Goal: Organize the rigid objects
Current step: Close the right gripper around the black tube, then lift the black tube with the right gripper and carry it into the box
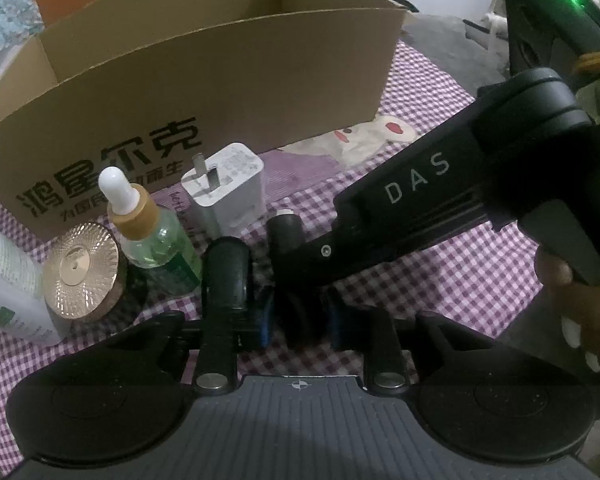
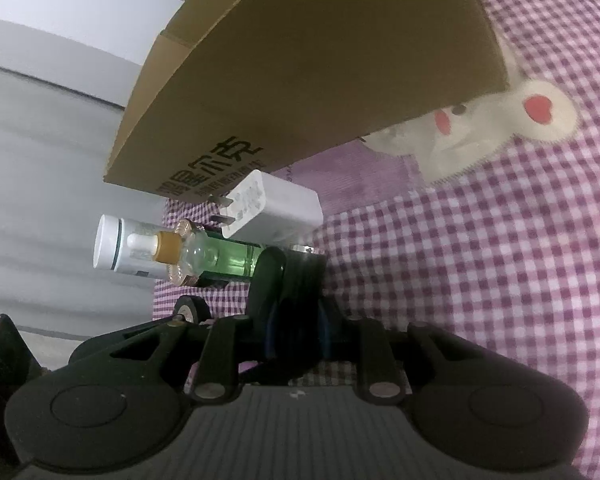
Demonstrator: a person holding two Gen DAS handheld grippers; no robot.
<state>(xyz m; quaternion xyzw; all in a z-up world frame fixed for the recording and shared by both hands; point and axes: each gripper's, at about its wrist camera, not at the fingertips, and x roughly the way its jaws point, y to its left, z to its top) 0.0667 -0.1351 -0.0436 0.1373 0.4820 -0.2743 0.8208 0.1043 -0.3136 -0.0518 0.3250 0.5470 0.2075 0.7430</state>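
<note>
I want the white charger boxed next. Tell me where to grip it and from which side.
Grip the white charger across its flat side faces, coming down from above. Its prongs stick up, so stay below them; the dropper bottle stands close on its left.

The left gripper (image 1: 256, 276) is matte black with a ribbed grey base, 2 round black discs and 2 silver rivets, while the right gripper (image 1: 288, 256) shows white "DAS" lettering on its black body, a small silver screw, a grey trigger and a green light.
</note>
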